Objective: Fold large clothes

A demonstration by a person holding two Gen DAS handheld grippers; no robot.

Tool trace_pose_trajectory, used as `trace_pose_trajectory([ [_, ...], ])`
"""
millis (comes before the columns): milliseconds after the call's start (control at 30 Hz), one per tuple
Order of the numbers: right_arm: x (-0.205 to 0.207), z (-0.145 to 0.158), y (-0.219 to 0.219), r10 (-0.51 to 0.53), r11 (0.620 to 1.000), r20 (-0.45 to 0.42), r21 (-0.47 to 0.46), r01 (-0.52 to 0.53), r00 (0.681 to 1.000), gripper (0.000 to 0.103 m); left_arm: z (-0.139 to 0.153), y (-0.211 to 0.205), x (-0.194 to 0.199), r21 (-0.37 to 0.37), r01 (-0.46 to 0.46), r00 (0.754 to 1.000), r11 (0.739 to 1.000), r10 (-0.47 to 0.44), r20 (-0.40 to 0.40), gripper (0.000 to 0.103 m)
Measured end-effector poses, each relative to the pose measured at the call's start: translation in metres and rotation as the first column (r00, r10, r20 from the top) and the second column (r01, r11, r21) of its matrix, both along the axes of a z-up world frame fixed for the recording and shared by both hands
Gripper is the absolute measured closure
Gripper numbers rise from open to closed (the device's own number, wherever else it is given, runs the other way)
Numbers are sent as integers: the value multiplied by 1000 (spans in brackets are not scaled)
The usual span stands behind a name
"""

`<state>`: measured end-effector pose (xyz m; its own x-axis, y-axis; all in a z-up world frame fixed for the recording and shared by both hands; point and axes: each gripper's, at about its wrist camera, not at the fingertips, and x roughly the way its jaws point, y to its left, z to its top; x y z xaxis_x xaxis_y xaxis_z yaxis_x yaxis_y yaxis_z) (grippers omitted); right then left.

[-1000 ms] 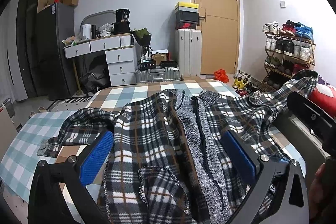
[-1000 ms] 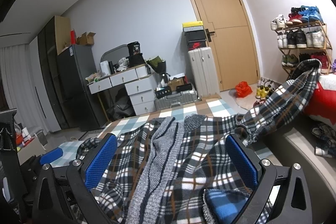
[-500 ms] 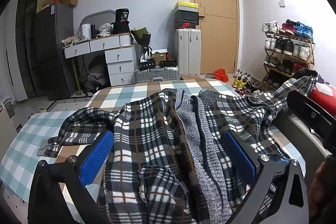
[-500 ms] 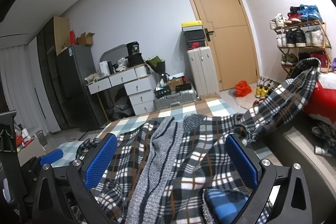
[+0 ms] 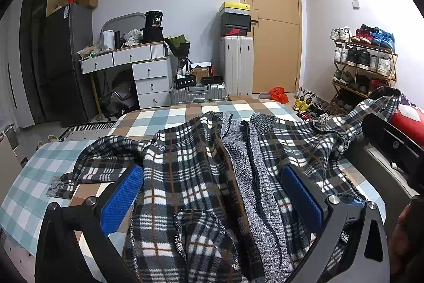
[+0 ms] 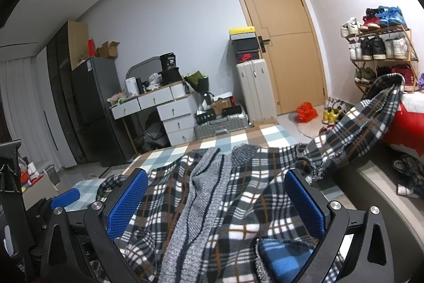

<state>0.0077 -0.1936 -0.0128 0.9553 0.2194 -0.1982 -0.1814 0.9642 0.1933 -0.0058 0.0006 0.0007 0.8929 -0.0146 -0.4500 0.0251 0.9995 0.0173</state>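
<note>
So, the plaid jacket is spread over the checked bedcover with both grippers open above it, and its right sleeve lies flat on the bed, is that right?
Not quite: the right sleeve is not flat; it drapes up over the red object beside the bed, as the right wrist view shows. The plaid jacket does lie on the checked bedcover, with the left gripper and right gripper open.

Support: a bed covered with a checked spread of blue, white and brown squares.
On it: a plaid jacket with grey knit trim, spread open and rumpled.
Left sleeve: stretched flat on the spread.
Right sleeve: reaches past the bed's edge.
</note>
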Motion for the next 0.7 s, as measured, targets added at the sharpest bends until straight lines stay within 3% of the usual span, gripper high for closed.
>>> trace_pose_trajectory([
  [700,2,-2,-2,-31,1000,-29,0,31,999,0,-3,-4,1,3,12,1000,1000,-12,-18,1],
])
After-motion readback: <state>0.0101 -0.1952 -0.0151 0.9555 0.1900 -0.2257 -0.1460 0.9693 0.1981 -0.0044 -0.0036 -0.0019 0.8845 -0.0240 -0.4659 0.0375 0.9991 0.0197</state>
